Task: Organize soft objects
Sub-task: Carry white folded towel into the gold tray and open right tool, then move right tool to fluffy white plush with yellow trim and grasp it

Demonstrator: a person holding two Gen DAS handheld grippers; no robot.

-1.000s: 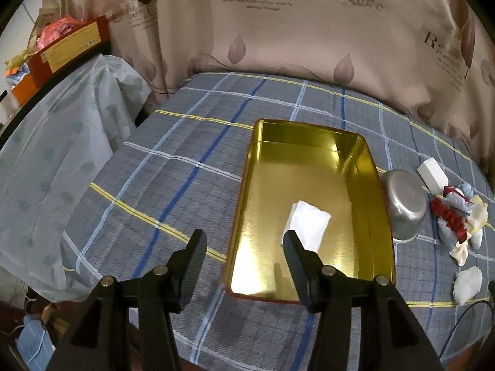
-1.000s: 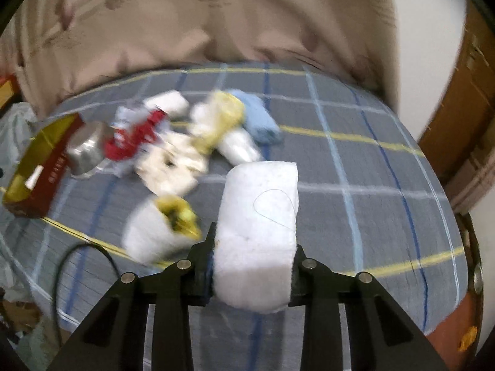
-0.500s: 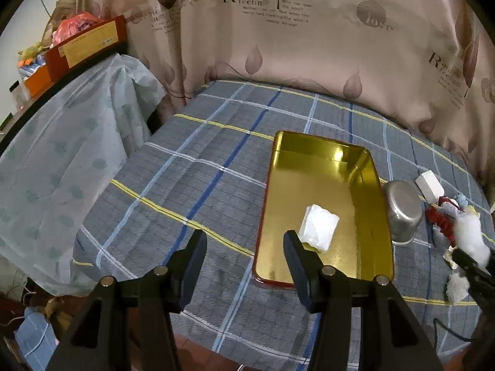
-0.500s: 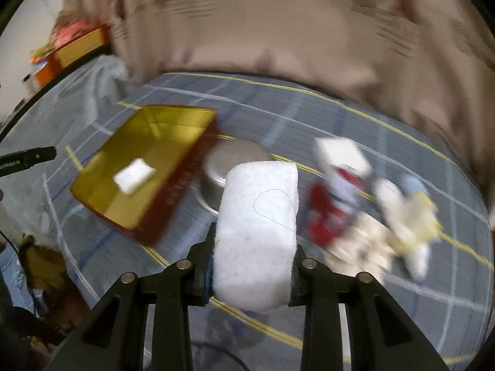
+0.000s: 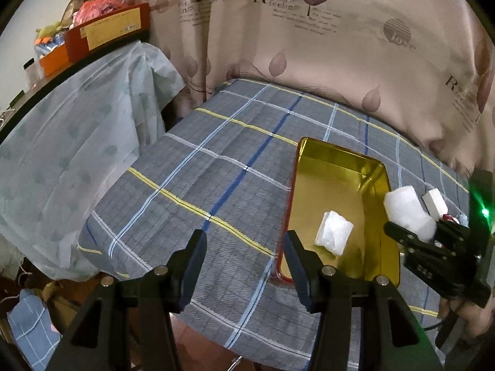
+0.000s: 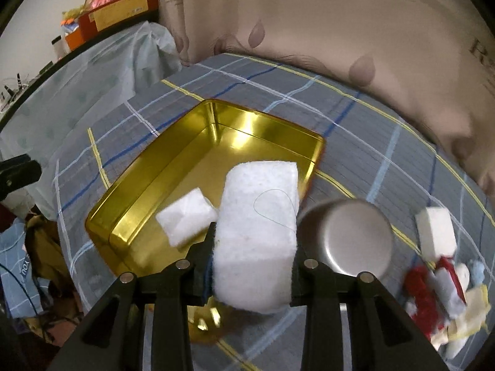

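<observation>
A gold tin tray (image 5: 312, 167) (image 6: 173, 142) lies on the plaid cloth. One white sponge (image 5: 334, 236) (image 6: 184, 219) lies inside it. My right gripper (image 6: 252, 247) is shut on a larger white sponge block (image 6: 260, 232) and holds it above the tray's near right side; that block also shows in the left wrist view (image 5: 406, 211). My left gripper (image 5: 244, 247) is open and empty, above the cloth left of the tray's near corner.
A steel bowl (image 6: 349, 238) sits upside down right of the tray. A pile of red, white and yellow soft pieces (image 6: 442, 296) and a white block (image 6: 434, 235) (image 5: 434, 205) lie further right. A covered shelf (image 5: 77, 142) stands left; a curtain (image 5: 309, 46) hangs behind.
My right gripper has swung left with the sponge block, from over the soft pile to over the tray. My left gripper has drawn back and leftward from the tray.
</observation>
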